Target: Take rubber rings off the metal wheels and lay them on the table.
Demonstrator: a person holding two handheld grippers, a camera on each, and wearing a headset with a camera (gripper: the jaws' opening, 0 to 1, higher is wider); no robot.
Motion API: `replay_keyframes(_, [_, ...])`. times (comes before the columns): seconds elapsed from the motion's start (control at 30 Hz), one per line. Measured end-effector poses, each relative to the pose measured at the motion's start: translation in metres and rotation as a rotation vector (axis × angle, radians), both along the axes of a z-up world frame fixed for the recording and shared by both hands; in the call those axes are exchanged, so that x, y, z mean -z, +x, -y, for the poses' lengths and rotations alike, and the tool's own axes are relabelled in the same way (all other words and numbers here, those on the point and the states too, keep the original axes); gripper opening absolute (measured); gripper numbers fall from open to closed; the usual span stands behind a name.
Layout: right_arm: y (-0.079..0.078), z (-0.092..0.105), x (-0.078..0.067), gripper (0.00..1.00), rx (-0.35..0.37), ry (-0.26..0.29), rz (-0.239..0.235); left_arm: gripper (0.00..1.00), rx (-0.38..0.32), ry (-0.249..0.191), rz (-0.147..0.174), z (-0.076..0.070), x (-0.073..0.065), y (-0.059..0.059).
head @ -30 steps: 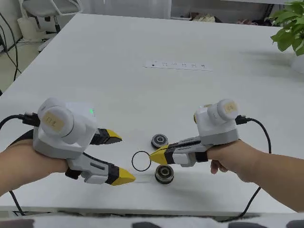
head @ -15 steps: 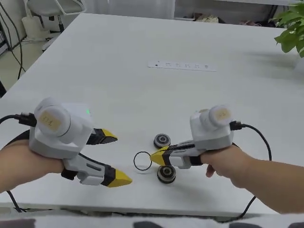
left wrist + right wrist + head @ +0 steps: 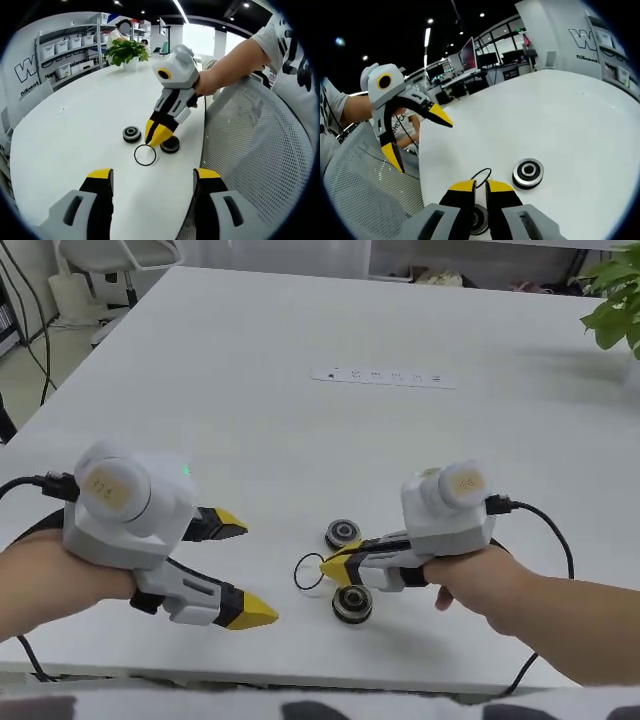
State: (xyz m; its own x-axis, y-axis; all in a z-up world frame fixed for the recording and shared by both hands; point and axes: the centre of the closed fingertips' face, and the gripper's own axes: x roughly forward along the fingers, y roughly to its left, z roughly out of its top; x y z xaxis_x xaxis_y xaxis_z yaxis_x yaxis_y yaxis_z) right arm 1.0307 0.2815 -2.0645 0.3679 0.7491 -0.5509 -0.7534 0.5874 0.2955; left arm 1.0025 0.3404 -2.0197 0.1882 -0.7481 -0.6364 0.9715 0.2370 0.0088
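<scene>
Right tool [image 3: 328, 568]: its jaws are drawn together on the near edge of the rubber ring [image 3: 145, 165], pinching it at the yellow tips. In the right gripper view the thin black loop runs out from between them.
Rubber ring: off the wheels, held by one edge, the rest reaching out toward the left tool. From the left gripper view it looks to lie flat on the counter [image 3: 300, 420], though I cannot tell whether all of it touches.
Step in hand: by my reading, setting this ring down.
Doing it well: bring the tips low until the whole loop rests on bare counter. Then part the jaws only a little and draw the tool straight back along its own line. Thin rubber is likely to cling to a tip and flip or drag if the tool lifts first.
Near wheel [image 3: 351, 604]: just beside the right tool's jaws, partly under them in the right gripper view. A sideways pull-out could knock it, so keep the retreat clear of it.
Far wheel [image 3: 342, 533]: just beyond the jaws, apart from the loose ring, with a dark band round a bright hub. Whether that band is a ring yet to be taken off, I cannot tell.
Left tool [image 3: 243, 568]: jaws spread wide, gripping nothing, above the counter left of the ring.
</scene>
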Motion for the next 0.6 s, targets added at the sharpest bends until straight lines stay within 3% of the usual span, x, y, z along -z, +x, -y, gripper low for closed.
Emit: replay_keyframes(0.6, [0.0,0.019,-0.023,0.15,0.027,0.056,0.028,0.6,0.044,0.01,0.001,0.018,-0.005,-0.001])
